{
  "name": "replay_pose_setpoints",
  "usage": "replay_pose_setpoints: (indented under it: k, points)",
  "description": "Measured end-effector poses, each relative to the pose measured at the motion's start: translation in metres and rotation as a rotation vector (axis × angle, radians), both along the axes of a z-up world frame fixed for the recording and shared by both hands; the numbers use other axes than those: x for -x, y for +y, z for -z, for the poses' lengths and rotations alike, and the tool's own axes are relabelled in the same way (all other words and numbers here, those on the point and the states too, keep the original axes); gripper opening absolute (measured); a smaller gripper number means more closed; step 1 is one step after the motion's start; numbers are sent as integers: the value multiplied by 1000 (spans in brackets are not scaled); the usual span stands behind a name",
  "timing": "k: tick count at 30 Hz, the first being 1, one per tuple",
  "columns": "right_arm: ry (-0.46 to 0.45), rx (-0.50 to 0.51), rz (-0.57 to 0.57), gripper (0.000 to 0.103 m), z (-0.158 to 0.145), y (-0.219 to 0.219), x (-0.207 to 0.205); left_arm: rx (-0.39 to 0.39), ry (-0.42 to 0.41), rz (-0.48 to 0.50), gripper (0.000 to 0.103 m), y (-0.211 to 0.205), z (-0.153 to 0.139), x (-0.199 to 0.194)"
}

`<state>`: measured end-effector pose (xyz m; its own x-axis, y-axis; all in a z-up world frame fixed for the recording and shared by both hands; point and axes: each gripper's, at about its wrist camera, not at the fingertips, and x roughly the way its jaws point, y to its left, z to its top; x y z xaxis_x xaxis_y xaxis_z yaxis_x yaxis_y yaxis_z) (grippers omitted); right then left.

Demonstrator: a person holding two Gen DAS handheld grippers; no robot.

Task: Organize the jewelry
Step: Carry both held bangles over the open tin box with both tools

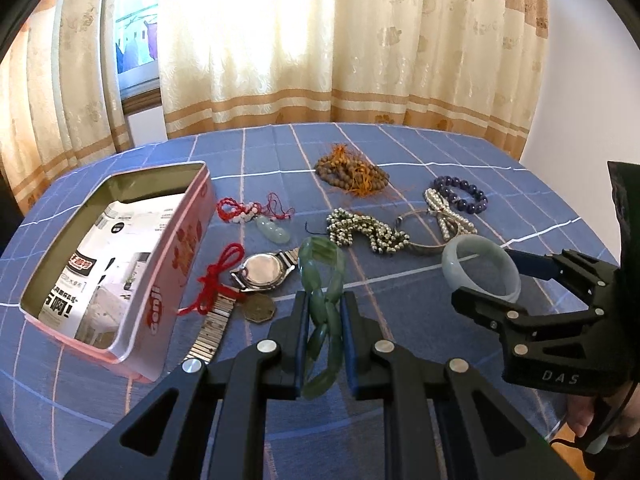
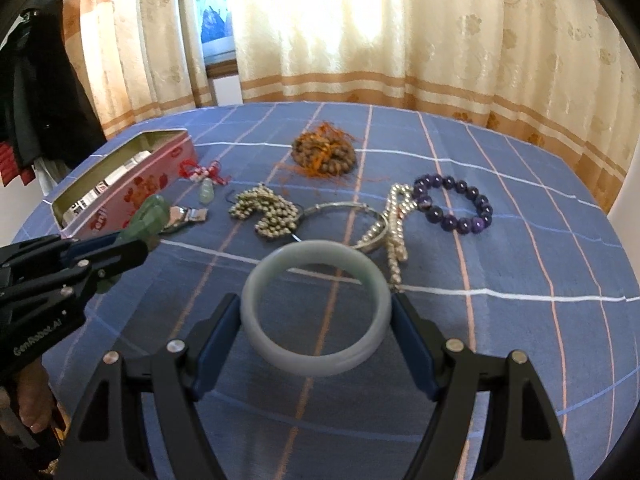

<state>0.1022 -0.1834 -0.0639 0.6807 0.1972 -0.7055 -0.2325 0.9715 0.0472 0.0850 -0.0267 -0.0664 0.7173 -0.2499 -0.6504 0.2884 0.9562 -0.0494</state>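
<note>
Two tongs (image 1: 324, 312) (image 2: 316, 320) — one bracelet (image 1: 322, 304) (image 2: 316, 308) each

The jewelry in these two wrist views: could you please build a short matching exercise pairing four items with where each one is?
Things:
1. green stone bracelet
2. pale jade bangle
3. purple bead bracelet
4. wristwatch

Places:
A. lying on the blue checked tablecloth, farthest from the tin
B. clamped in the left gripper
C. beside the pink tin, next to a red cord
D. between the right gripper's fingers

Pairs: 1-B, 2-D, 3-A, 4-C
</note>
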Motion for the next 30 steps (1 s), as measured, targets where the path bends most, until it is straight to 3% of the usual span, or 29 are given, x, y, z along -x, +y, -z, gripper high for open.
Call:
replay_pose_setpoints:
  k: [14,30]
  points:
    - [-79,22,-99,78,-34,48,-24,-2,-68,-87,15,42,-28,-8]
    - [-166,76,-290,78,-75,151,-67,-49,-101,-269,15,130,-46,-47]
